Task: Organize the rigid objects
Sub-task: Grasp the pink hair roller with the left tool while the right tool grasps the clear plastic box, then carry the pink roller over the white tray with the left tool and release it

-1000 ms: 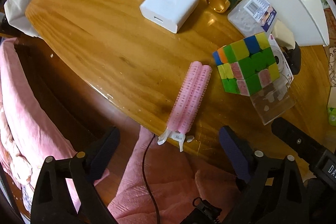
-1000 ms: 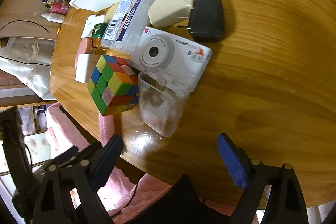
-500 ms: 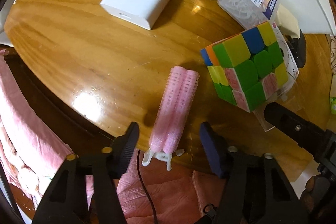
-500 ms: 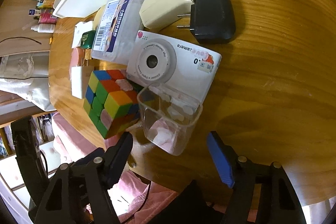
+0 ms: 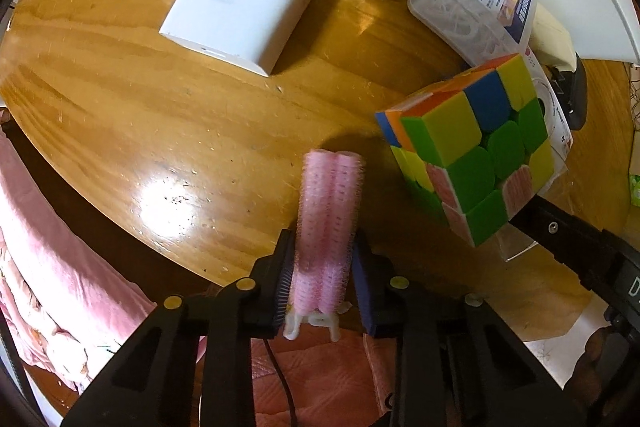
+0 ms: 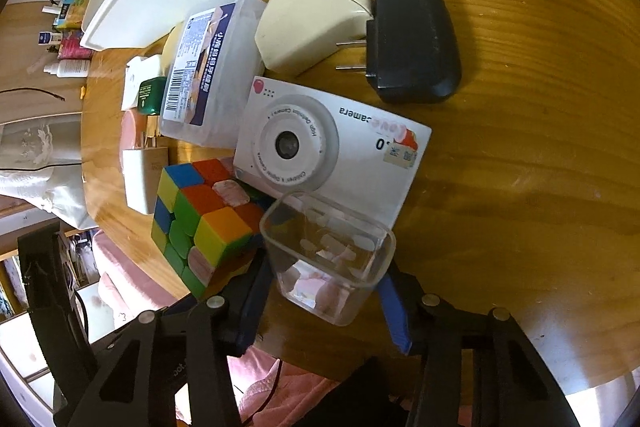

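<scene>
Home, lived-in room. Ahead of my fingers, round varnished wooden counter (image 5: 168,115) crowded with household odds: puzzle cube (image 6: 200,223), white toy camera (image 6: 332,151), phone chargers (image 6: 312,27), lidded plastic box (image 6: 212,67). Below my fingers, past counter's near edge, pink quilted fabric (image 5: 52,259), like bedding or loungewear. Far left of my right fingers, small toiletry bottles (image 6: 68,63) on wooden surface, white embroidered cloth (image 6: 36,143) beneath. All domestic clutter, warm indoor light.

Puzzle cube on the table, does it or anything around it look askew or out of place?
Yes. The puzzle cube sits tilted, propped on the white toy camera rather than flat on the table. Its layers look slightly twisted out of line. Nothing looks spilled or broken.
</scene>
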Motion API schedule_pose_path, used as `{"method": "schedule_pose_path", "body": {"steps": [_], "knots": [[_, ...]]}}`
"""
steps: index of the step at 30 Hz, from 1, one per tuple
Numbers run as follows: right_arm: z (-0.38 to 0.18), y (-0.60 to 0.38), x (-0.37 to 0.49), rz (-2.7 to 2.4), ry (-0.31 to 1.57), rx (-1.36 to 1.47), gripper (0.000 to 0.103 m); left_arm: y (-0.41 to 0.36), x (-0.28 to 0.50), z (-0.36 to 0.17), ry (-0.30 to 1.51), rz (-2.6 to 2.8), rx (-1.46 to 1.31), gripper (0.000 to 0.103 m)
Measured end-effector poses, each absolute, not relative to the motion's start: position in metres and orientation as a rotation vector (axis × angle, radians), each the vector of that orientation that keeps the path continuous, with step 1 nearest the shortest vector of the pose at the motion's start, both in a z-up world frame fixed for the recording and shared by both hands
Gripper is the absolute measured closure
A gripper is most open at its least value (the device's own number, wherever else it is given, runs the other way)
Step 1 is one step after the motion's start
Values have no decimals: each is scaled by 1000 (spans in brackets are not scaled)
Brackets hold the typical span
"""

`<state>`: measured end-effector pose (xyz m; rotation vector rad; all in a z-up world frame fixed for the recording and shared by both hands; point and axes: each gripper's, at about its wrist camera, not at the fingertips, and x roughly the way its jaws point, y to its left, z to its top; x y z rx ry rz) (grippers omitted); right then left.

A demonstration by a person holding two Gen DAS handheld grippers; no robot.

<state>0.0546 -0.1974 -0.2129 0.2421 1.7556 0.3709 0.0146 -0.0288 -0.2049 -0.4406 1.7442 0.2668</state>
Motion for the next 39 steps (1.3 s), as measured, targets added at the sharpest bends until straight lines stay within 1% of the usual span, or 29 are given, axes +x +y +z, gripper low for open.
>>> {"method": "schedule_pose_path", "body": {"steps": [8,15,19,32,39], "knots": [[-214,-189,55,368,1753,236,52,-31,23,-205,1729,255,-415,75],[-209,-196,49,365,1731,224,52,-51,9,-178,1675,277,-378,75],[-199,-198,46,374,1692,212,52,-57,4,-155,1607,293,-338,75],[-143,-201,35,438,1470,179,52,-89,-18,-77,1335,293,-251,75],[-109,-203,31,491,1309,173,52,-79,-20,-50,1180,277,-246,75]]}}
